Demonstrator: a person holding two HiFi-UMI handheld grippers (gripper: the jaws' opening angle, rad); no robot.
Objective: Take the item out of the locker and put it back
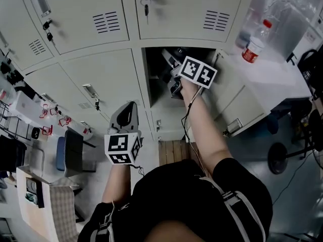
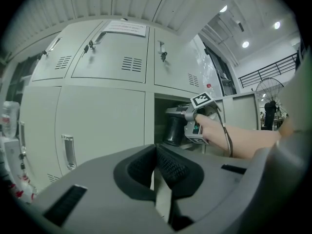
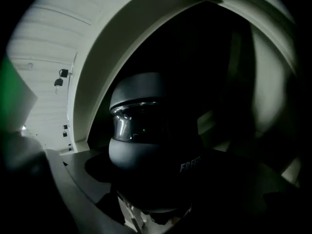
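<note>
The person stands facing a wall of pale grey lockers, one arm stretched out and the other held low. The right tool (image 1: 176, 82) is at the mouth of the one open locker (image 1: 156, 107), in the middle row, and it is clamped around a black item (image 3: 146, 130), rounded and bottle-like, with a glossy band about its upper part. Pale lettering shows low on its side, though only the first few letters can be made out. From the side the black item sits upright in the tool's hold, right at the locker's opening, with the dark inside of the compartment behind it. I cannot tell whether its base touches the locker floor.

The left tool (image 1: 126, 116) is held back from the open locker, lower and to the left, in front of a closed door (image 1: 101, 79) with a small metal handle (image 1: 91, 91). Its two jaws are pressed together with nothing between them. It touches nothing.

The open locker's door (image 1: 229, 102) is swung out to the right. Beyond it a water bottle (image 1: 255, 47) with a red label stands on a white desk (image 1: 282, 77). Keys (image 1: 146, 8) hang from the lock of the closed locker above the open one.
</note>
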